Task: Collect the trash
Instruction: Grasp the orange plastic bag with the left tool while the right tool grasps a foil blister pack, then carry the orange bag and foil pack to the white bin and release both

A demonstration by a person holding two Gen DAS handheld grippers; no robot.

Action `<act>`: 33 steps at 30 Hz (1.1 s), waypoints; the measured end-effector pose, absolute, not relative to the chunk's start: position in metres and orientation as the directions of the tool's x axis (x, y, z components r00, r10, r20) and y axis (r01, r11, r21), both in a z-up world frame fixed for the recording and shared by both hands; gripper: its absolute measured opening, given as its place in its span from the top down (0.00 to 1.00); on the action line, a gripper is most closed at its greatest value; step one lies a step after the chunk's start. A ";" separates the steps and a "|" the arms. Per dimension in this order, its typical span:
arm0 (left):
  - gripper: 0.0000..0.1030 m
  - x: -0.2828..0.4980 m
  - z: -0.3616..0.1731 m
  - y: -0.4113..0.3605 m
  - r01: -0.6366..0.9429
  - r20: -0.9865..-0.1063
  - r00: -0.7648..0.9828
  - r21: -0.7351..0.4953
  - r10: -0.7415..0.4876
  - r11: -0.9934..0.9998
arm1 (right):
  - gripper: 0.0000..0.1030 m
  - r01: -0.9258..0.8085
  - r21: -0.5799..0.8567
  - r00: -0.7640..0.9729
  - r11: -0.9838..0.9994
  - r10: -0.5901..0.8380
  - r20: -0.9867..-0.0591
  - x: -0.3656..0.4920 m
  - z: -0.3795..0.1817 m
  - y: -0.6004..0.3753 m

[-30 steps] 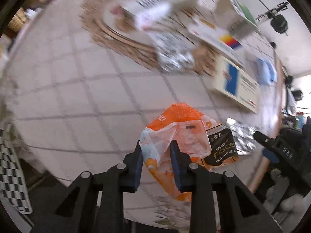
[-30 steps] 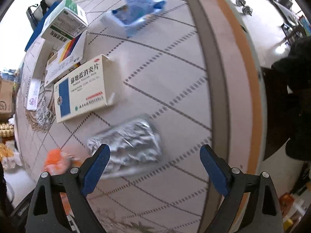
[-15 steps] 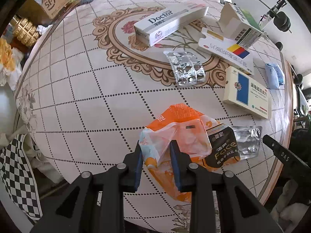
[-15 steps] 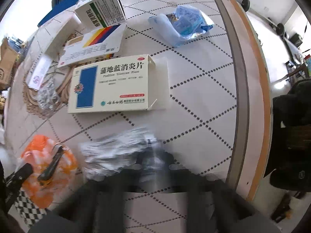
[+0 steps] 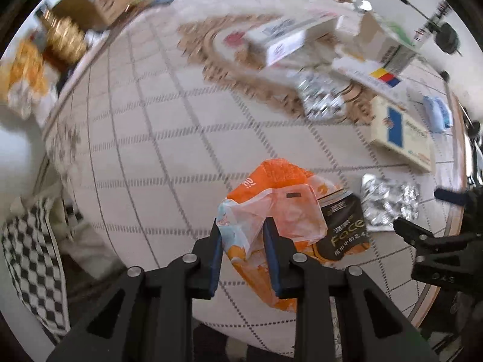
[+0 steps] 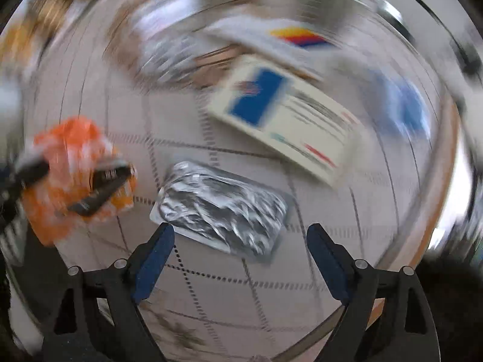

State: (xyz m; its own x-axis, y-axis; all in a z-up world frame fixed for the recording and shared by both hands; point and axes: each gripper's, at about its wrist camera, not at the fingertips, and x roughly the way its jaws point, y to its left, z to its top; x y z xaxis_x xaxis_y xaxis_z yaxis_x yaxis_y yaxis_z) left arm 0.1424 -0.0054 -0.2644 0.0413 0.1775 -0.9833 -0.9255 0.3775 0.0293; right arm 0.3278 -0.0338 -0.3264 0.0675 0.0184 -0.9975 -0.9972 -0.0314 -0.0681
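My left gripper [image 5: 243, 235] is shut on an orange and white plastic bag [image 5: 271, 211] with a black packet [image 5: 345, 226] inside, held over the tiled tabletop. The bag also shows blurred in the right wrist view [image 6: 75, 175]. My right gripper [image 6: 240, 241] is open, its fingers just in front of a crumpled silver blister pack [image 6: 220, 208] lying flat on the table; the pack shows in the left wrist view [image 5: 389, 202] too. The right gripper appears at the right edge of the left wrist view [image 5: 428, 235].
A white box with a blue patch [image 6: 286, 120] lies beyond the silver pack. Further back are a second blister pack [image 5: 320, 96], several medicine boxes [image 5: 289, 42] and a blue pouch [image 6: 404, 105]. The table's wooden edge [image 6: 443, 187] runs along the right.
My right gripper has swung left and lowered over the silver blister pack, its jaws open again after a blurred frame. My left gripper still holds the orange bag; both views are motion-blurred.
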 end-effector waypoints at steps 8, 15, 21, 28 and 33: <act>0.66 0.134 -0.298 -0.001 -0.947 -0.994 0.071 -0.040 0.086 0.319 | 0.08 -0.919 -0.057 0.122 -0.390 -0.145 -0.982 0.302 -0.361 0.000; 0.61 0.133 -0.305 0.004 -0.949 -0.993 0.106 -0.085 0.051 0.304 | 0.29 -1.000 0.027 -0.026 -0.015 -0.115 -0.993 0.349 -0.347 0.005; 0.61 0.130 -0.305 0.008 -0.950 -0.992 0.114 -0.094 0.047 0.299 | 0.15 -0.888 0.237 -0.278 0.394 -0.050 -0.959 0.400 -0.339 -0.020; 0.72 0.126 -0.287 0.003 -0.945 -0.988 0.085 -0.040 0.125 0.324 | 0.08 -0.985 0.020 -0.033 0.172 -0.072 -0.997 0.369 -0.343 -0.011; 0.77 0.116 -0.265 0.002 -0.944 -0.980 0.073 -0.008 0.184 0.331 | 0.11 -0.971 -0.026 0.021 0.240 -0.023 -1.000 0.366 -0.335 -0.017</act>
